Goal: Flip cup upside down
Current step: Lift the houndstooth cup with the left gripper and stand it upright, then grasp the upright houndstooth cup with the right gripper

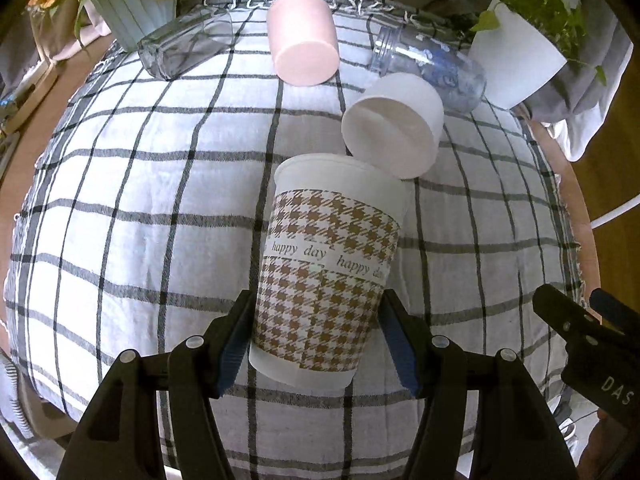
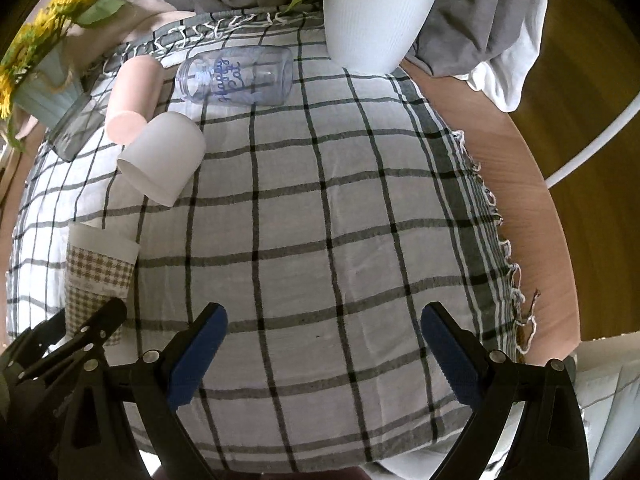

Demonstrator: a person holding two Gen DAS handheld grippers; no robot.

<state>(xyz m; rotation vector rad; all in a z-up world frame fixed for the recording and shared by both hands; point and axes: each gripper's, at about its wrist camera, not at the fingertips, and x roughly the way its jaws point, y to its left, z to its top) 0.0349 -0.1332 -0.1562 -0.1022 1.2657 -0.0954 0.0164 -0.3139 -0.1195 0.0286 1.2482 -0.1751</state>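
A paper cup (image 1: 326, 268) with a brown houndstooth sleeve reading "happy day" sits between my left gripper's (image 1: 316, 312) blue-padded fingers, rim away from me. The pads sit at both its sides, touching or nearly so. The cup also shows at the left edge of the right wrist view (image 2: 98, 276), with the left gripper (image 2: 80, 336) beside it. My right gripper (image 2: 324, 328) is open and empty above the checked cloth (image 2: 340, 220). It also shows at the right edge of the left wrist view (image 1: 576, 316).
On the cloth lie a white cup (image 1: 394, 128), a pink cup (image 1: 304, 38), a clear glass (image 1: 186, 46) and a printed clear jar (image 1: 430, 66), all on their sides. A white plant pot (image 2: 376, 20) and a sunflower vase (image 1: 128, 4) stand at the back. The wooden table edge (image 2: 532, 184) is to the right.
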